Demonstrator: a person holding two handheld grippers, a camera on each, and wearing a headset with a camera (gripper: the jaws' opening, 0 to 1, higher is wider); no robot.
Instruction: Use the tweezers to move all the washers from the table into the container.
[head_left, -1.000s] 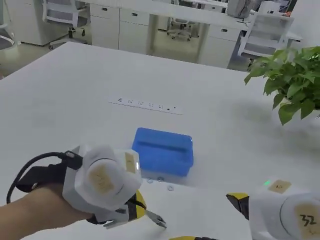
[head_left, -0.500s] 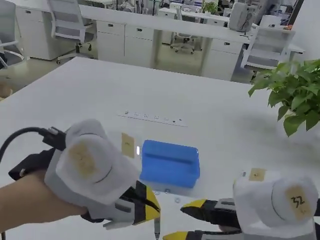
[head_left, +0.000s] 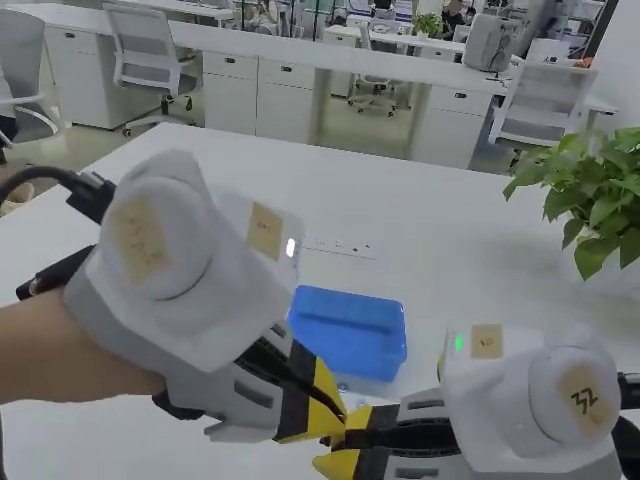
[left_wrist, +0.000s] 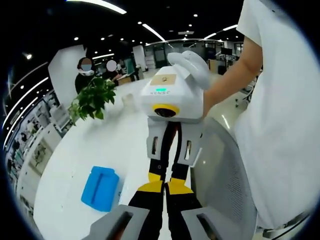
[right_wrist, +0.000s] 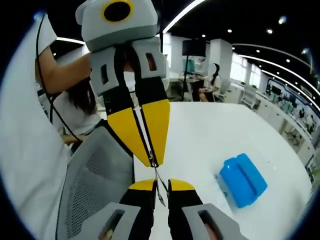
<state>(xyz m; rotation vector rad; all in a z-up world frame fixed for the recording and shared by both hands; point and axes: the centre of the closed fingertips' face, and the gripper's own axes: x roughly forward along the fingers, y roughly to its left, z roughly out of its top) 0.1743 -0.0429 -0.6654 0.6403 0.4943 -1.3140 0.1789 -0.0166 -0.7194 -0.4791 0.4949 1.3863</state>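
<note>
Left gripper: we are clamping the left gripper (right_wrist: 150, 159) right down on the tweezers (right_wrist: 156, 176), and their thin points are sticking out past its yellow tips.
Right gripper: the right gripper (right_wrist: 161, 185) is standing narrowly parted with the tweezer points lying in the gap. We are not seeing it pinch anything.
Washers: we are making out one pale speck, probably a washer (head_left: 343, 386), on the bench (head_left: 470, 270) just in front of the container. It is too small to be sure.
Container: the blue container (head_left: 346, 356) is sitting open-topped just beyond both grippers.
Handling: we are judging the washers light, thin and slippery on the smooth top, so likely to skate. Nipping one by its rim, or through the hole, looks safest. The tweezers are looking springy, so we are favouring a mid-shank hold.
Room: open bench is lying all around the container, with the plant (head_left: 590, 195) well apart to the right and the socket strip (head_left: 338, 244) beyond. The bench edge is running close under the grippers, above a mesh chair (right_wrist: 95, 185) — a dropped washer could be going over it.
</note>
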